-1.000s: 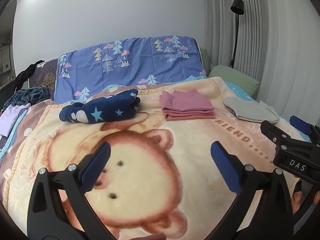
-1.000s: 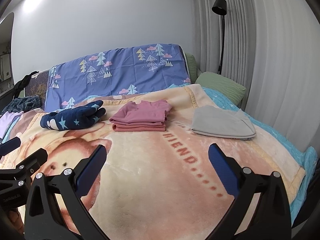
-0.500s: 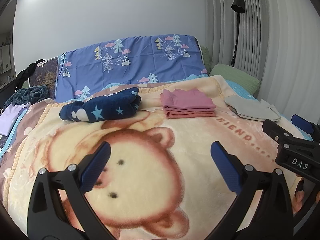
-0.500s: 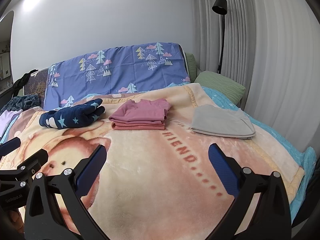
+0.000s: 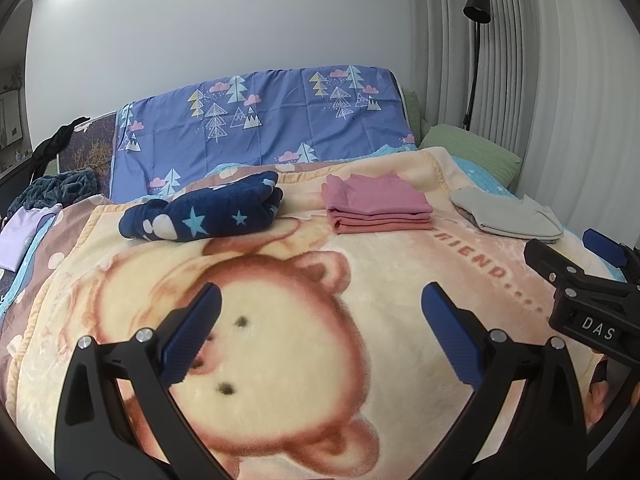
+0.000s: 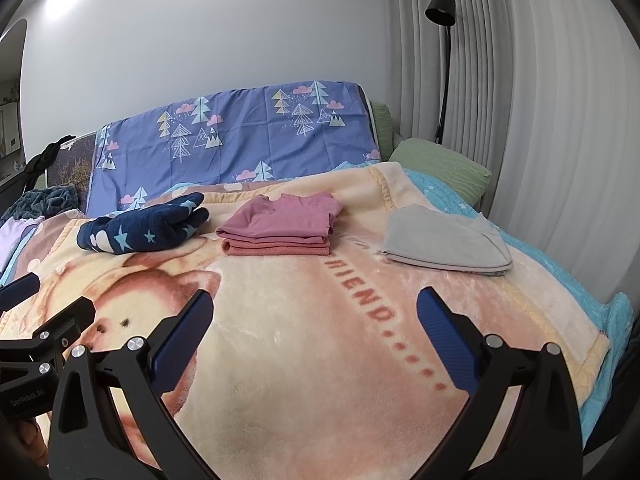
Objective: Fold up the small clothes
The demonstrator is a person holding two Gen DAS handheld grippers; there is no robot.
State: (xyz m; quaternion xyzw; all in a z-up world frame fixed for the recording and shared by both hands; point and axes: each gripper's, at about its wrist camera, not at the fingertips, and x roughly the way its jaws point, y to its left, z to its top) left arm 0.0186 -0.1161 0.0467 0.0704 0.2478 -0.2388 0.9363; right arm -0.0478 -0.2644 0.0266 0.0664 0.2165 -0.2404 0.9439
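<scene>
Three folded garments lie in a row across the far part of a bear-print blanket (image 5: 280, 340) (image 6: 300, 360): a navy star-patterned fleece piece (image 5: 208, 214) (image 6: 148, 228) on the left, a pink stack (image 5: 376, 206) (image 6: 280, 226) in the middle, a grey piece (image 5: 508, 218) (image 6: 444, 244) on the right. My left gripper (image 5: 320, 332) hangs open above the bear's face, holding nothing. My right gripper (image 6: 314, 330) is open above the "FRIEND" lettering, also holding nothing. Each gripper's body shows at the edge of the other's view.
A blue tree-print cover (image 5: 260, 128) leans against the wall behind the blanket. A green pillow (image 6: 440, 164) and a black floor lamp (image 6: 440, 12) stand at the right by the curtains. Dark clothes (image 5: 60, 188) and a lilac garment (image 5: 20, 236) lie at the left edge.
Both views have shifted slightly, as if the grippers drew back a little and lifted. The garments have not moved and both grippers stay open.
</scene>
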